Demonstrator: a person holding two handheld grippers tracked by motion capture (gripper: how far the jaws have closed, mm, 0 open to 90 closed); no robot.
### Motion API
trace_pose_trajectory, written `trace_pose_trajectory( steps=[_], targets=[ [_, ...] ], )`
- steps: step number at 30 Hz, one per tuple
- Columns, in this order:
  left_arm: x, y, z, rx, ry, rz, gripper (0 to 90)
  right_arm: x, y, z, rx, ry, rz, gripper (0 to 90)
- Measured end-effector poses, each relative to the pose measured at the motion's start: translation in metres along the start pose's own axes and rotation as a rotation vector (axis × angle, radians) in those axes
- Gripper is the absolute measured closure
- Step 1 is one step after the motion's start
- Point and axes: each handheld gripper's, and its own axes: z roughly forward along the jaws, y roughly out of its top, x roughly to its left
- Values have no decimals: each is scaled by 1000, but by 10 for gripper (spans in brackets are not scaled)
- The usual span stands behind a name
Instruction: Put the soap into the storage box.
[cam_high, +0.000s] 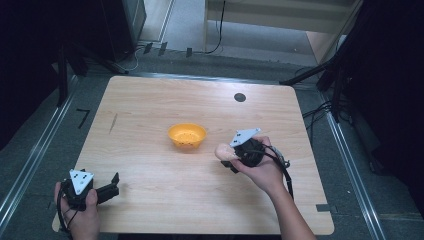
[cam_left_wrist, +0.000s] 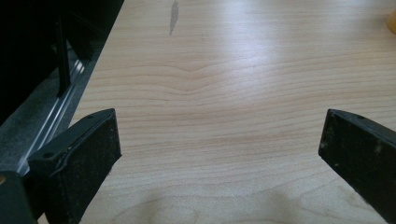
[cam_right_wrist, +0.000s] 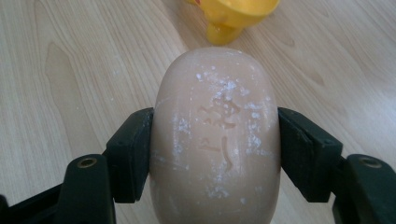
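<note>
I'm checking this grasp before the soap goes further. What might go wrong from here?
The right hand-held gripper pinches the smooth, rounded soap bar only at its sides, so the bar could slip or twist out. The small yellow bowl looks light and stands free on the table, so a hard drop or an off-centre one might tip or push it.

My left black handheld two-jaw gripper (cam_high: 114, 183) at table's 7 o'clock: grey three-cornered plate on top, dark holes in it, black cable looping below hand. My right black handheld gripper (cam_high: 231, 161) at 4 o'clock: same grey plate, black cable trailing along bare forearm. Jaws matte black, brass-coloured screws at bases, scuffed pads (cam_right_wrist: 133, 154).
</note>
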Motion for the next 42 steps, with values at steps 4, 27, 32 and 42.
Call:
trace_pose_trajectory(
  steps=[4,27,32,42],
  targets=[
    [0,0,0,0,-1,-3,0,-6,12,4,-6,36,-36,333],
    [1,0,0,-2,3,-10,0,-25,64,22,-8,117,-142,333],
    [1,0,0,2,-3,-12,0,-28,78,29,2,120,-141,333],
    [2,0,0,3,-3,-18,0,-29,93,44,13,144,-166,333]
  ],
)
